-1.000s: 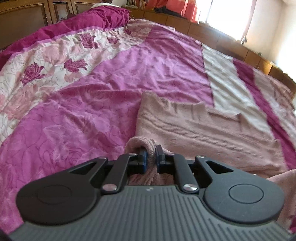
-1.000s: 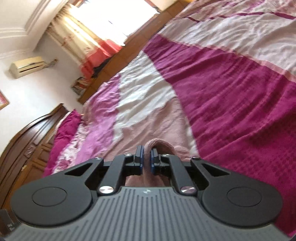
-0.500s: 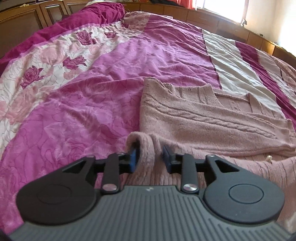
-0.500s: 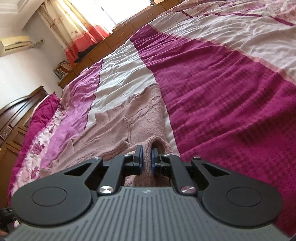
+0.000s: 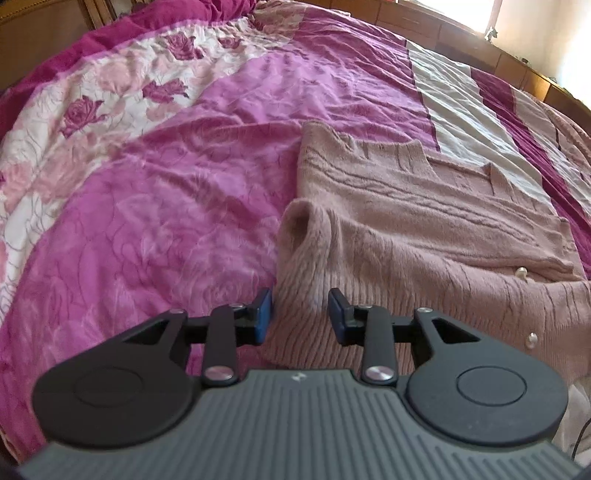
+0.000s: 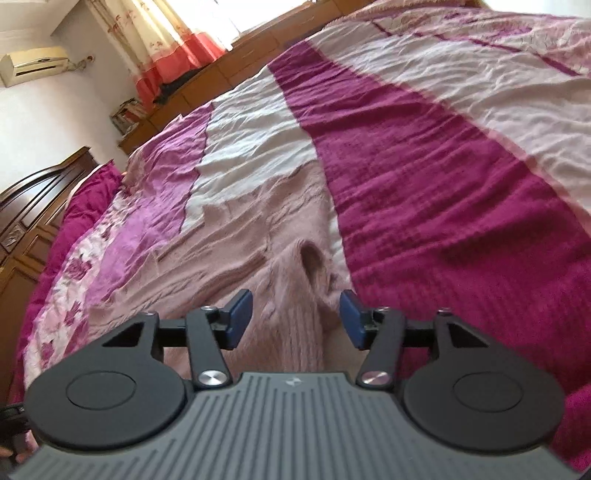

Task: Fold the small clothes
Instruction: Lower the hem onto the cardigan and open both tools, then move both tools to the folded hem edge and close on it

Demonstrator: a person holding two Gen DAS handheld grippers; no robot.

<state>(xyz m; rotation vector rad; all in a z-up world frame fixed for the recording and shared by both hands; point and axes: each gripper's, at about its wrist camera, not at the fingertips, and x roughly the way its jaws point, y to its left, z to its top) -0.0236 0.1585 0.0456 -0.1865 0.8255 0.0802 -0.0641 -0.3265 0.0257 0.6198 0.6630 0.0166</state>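
A pale pink knitted cardigan with pearl buttons lies folded on the bed, its lower part laid over the rest. My left gripper is open, its jaws either side of a sleeve cuff that rests on the garment's left edge. In the right wrist view the same cardigan lies ahead. My right gripper is open, with the other sleeve cuff lying loose between and beyond its jaws.
The bed is covered by a pink and magenta bedspread with rose print and white stripes. A dark wooden headboard stands at one end. Low wooden cabinets and curtains line the far side.
Both grippers lowered the held cardigan edge onto the garment, then opened and let go. The left opened half a second ago, the right just now. Both have drawn back slightly.
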